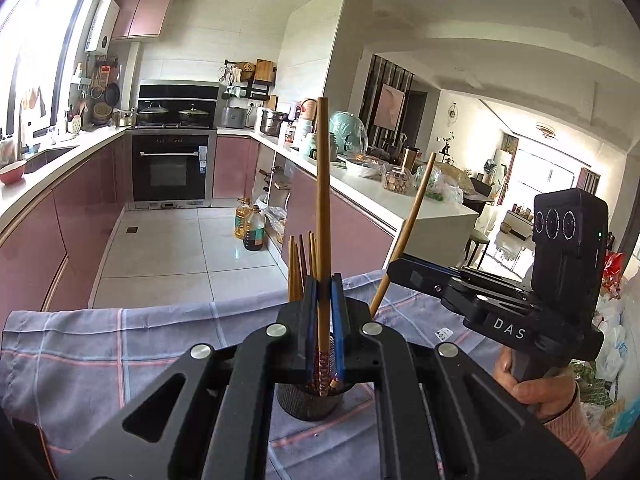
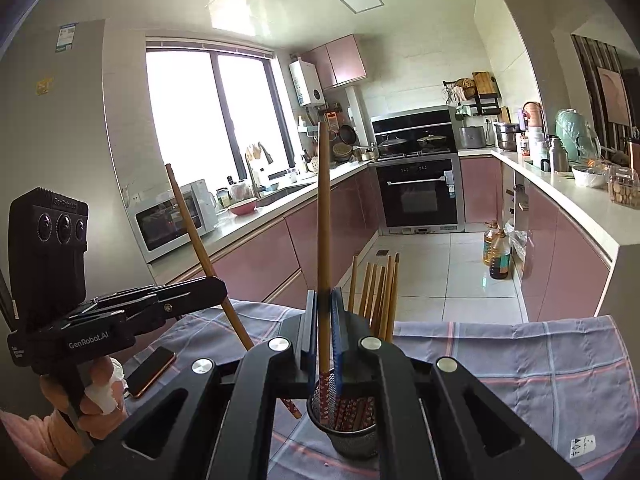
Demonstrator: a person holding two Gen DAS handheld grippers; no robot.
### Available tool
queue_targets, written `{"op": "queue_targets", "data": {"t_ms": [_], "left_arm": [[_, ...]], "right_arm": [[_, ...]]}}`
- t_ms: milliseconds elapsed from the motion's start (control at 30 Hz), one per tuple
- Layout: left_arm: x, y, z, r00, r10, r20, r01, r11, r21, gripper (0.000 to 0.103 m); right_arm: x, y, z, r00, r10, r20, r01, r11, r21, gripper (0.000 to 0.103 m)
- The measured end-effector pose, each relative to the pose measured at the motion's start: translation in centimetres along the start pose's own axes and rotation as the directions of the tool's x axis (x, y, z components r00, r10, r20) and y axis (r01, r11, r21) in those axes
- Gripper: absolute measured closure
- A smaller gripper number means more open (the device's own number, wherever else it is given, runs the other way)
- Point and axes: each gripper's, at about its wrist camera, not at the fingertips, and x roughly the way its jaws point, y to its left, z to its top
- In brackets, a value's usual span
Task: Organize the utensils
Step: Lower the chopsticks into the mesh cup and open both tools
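Each gripper pinches one brown wooden chopstick: the left gripper (image 1: 324,300) and right gripper (image 2: 325,312) hold theirs above the black mesh holder (image 2: 344,436) at six o'clock. Lowering both tips inside seems next.

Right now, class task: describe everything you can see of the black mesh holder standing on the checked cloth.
The mesh holder is a small round cup of dark perforated metal with a solid rim. It stands upright on the grey-blue checked cloth, just beneath the grippers. Several wooden chopsticks stand in it, their red patterned ends down inside and plain tips fanning upward. No gripper touches the holder itself; its base is partly hidden by the gripper body.
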Motion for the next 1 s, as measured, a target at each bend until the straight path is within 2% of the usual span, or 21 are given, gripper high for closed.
{"op": "queue_targets", "data": {"t_ms": [233,533,1000], "left_arm": [[2.0,-0.6,-0.3,1.0,0.016,-0.013,-0.015,1.0,0.004,0.095],[4.8,-1.2,-1.7,0.995,0.02,-0.096,-0.016,0.999,0.045,0.095],[8.2,-0.1,-4.0,0.978,0.042,-0.203,-0.033,0.998,0.051,0.095]], "right_arm": [[1.1,-0.1,-0.2,1.0,-0.021,-0.017,0.02,1.0,-0.011,0.098],[3.3,-0.4,-1.8,0.995,-0.025,-0.092,0.025,1.0,-0.001,0.098],[5.8,-0.6,-3.7,0.978,-0.034,-0.204,0.035,0.999,0.002,0.098]]}}
